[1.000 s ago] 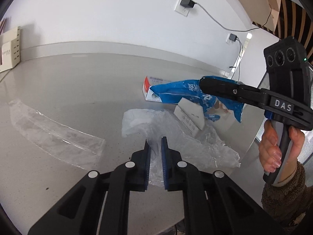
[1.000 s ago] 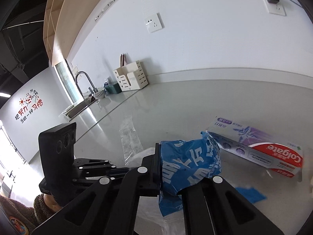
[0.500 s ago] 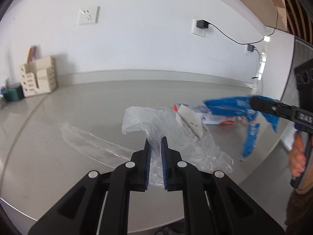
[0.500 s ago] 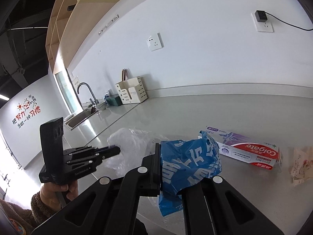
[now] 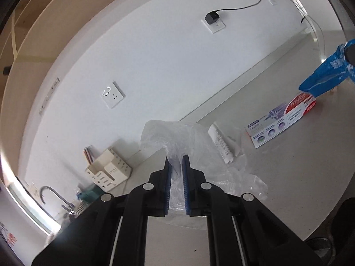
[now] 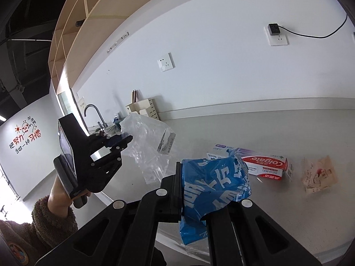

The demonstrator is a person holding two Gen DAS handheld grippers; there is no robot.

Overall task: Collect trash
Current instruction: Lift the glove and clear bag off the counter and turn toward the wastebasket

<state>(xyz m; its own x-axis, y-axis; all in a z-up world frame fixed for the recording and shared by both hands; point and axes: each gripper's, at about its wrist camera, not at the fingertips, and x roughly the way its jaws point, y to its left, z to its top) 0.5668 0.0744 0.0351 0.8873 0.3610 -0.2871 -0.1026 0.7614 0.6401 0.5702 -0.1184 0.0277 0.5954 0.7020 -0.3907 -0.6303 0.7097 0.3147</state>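
My left gripper is shut on a clear plastic bag and holds it in the air off the counter; a white paper label hangs in it. In the right wrist view the left gripper and the clear bag show at left. My right gripper is shut on a crumpled blue wrapper, held above the counter edge. The blue wrapper also shows at the right edge of the left wrist view.
A Colgate toothpaste box and a crumpled beige receipt lie on the grey counter. The box also shows in the left wrist view. A cream organiser and a sink tap stand at the far left by the wall.
My left gripper has lifted the clear bag off the counter and tilted upward. My right gripper has pulled back a little with the blue wrapper still in it.
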